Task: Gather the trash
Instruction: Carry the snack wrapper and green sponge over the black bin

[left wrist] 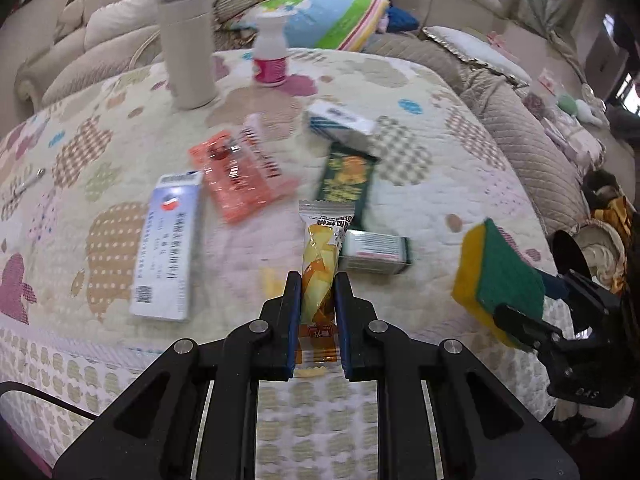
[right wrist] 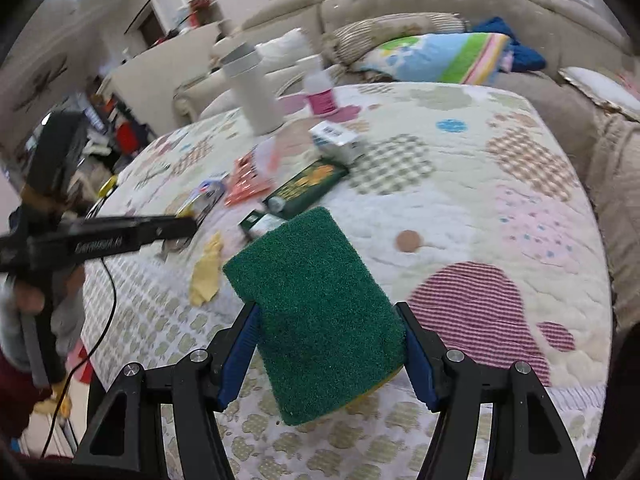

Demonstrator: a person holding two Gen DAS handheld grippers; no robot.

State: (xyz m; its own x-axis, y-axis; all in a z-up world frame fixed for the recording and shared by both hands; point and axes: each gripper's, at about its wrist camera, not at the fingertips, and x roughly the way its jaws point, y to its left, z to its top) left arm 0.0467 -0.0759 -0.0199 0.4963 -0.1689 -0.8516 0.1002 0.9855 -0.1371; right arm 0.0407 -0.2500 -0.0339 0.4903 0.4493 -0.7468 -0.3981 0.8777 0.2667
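Observation:
My left gripper (left wrist: 318,280) is shut on a yellow snack packet (left wrist: 320,264) and holds it above the quilted table (left wrist: 440,184). My right gripper (right wrist: 330,320) is shut on a green and yellow sponge (right wrist: 316,312); it also shows in the left wrist view (left wrist: 500,276) at the right. On the table lie an orange wrapper (left wrist: 236,180), a dark green packet (left wrist: 346,184), a white-blue box (left wrist: 168,248), a small green-white box (left wrist: 376,250) and another box (left wrist: 344,120). A yellow scrap (right wrist: 206,272) lies near the table's front edge.
A tall beige tumbler (left wrist: 188,48) and a pink-labelled white bottle (left wrist: 270,56) stand at the back of the table. Sofas with cushions (left wrist: 332,16) surround it. The left gripper's arm (right wrist: 100,236) crosses the left of the right wrist view.

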